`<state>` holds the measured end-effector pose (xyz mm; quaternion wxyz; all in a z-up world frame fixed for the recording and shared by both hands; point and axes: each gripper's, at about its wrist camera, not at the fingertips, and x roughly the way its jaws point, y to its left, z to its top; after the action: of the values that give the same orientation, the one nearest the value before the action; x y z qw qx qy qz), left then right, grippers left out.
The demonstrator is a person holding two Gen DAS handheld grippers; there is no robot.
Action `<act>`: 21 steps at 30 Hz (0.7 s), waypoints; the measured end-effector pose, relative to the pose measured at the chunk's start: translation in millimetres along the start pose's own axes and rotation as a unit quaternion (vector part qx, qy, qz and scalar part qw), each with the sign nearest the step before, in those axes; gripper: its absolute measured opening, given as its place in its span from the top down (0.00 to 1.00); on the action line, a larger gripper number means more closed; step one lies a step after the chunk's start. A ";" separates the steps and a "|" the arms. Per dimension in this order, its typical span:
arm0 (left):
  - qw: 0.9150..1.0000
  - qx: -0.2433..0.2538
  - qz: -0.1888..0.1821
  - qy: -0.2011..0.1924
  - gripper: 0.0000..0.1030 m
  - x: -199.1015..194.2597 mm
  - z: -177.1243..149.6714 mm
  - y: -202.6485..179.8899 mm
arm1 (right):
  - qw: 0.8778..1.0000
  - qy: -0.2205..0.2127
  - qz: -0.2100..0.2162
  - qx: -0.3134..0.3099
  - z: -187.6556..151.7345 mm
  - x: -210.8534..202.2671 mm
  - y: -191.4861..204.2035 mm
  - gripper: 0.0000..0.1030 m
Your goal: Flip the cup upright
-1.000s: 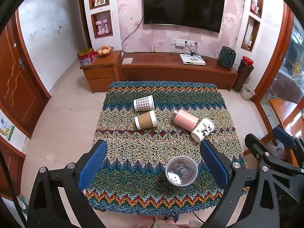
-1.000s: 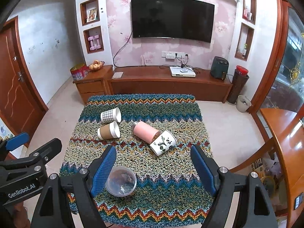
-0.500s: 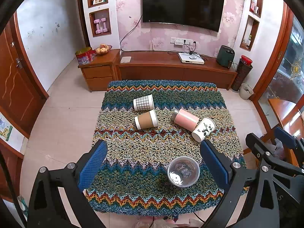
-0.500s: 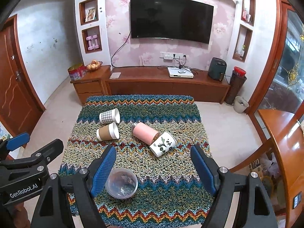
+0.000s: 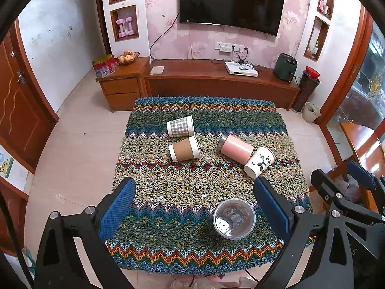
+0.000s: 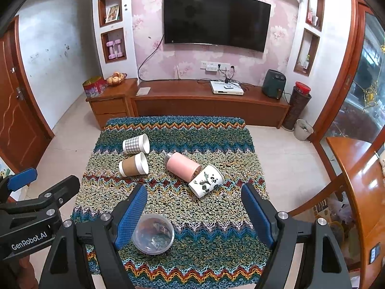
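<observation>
Both grippers rose slightly, fingers [image 5: 122, 198] spread.

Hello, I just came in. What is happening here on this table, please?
A person holds two grippers above a table with a knitted zigzag cloth. Both the left gripper and right gripper are open and hold nothing. The checked paper cup, brown-sleeved paper cup, pink tumbler and panda cup lie on their sides. A clear plastic cup sits nearest, mouth up.
</observation>
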<state>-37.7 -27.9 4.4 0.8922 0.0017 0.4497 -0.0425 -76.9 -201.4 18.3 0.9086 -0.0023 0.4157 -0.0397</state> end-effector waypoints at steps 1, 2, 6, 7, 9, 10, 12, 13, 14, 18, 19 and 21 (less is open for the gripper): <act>1.000 0.000 -0.001 0.002 0.04 1.5 0.3 -0.3 | 1.000 0.001 0.000 0.001 0.3 1.2 -0.4 0.21; 1.000 0.000 -0.002 0.003 0.04 2.6 0.7 -0.4 | 1.000 0.003 -0.001 0.002 0.6 2.6 -0.9 0.21; 1.000 -0.001 -0.002 0.008 0.04 7.3 2.4 1.5 | 1.000 0.007 -0.002 0.004 2.1 5.7 -1.8 0.21; 1.000 -0.002 -0.002 0.009 0.04 8.4 2.4 2.2 | 1.000 0.008 -0.002 0.005 2.6 6.6 -1.7 0.21; 1.000 -0.002 -0.002 0.012 0.04 10.2 2.7 2.3 | 1.000 0.010 -0.003 0.005 2.9 8.5 -1.3 0.21; 1.000 -0.002 -0.001 0.013 0.04 11.2 3.5 3.1 | 1.000 0.011 -0.002 0.006 3.1 9.2 -1.2 0.21; 1.000 -0.002 -0.001 0.015 0.04 12.0 2.8 3.0 | 1.000 0.013 -0.002 0.007 3.8 11.0 -0.9 0.21; 1.000 -0.002 -0.001 0.015 0.04 13.2 3.1 4.6 | 1.000 0.013 -0.002 0.007 4.2 11.7 -0.8 0.21; 1.000 -0.002 -0.001 0.016 0.04 14.1 3.7 5.1 | 1.000 0.014 -0.002 0.006 4.4 12.4 -0.6 0.21; 1.000 -0.003 0.000 0.020 0.04 16.0 4.3 6.7 | 1.000 0.016 -0.002 0.006 4.6 14.0 0.8 0.21; 1.000 -0.003 -0.001 0.021 0.04 16.4 4.5 7.5 | 1.000 0.015 -0.002 0.007 4.6 14.0 0.8 0.21; 1.000 -0.003 0.000 0.021 0.04 16.5 4.3 7.6 | 1.000 0.015 -0.003 0.007 4.5 14.8 1.0 0.21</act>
<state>-23.9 -21.7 -6.5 0.8827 0.0001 0.4681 -0.0411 -63.8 -201.6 10.0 0.9020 0.0039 0.4292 -0.0453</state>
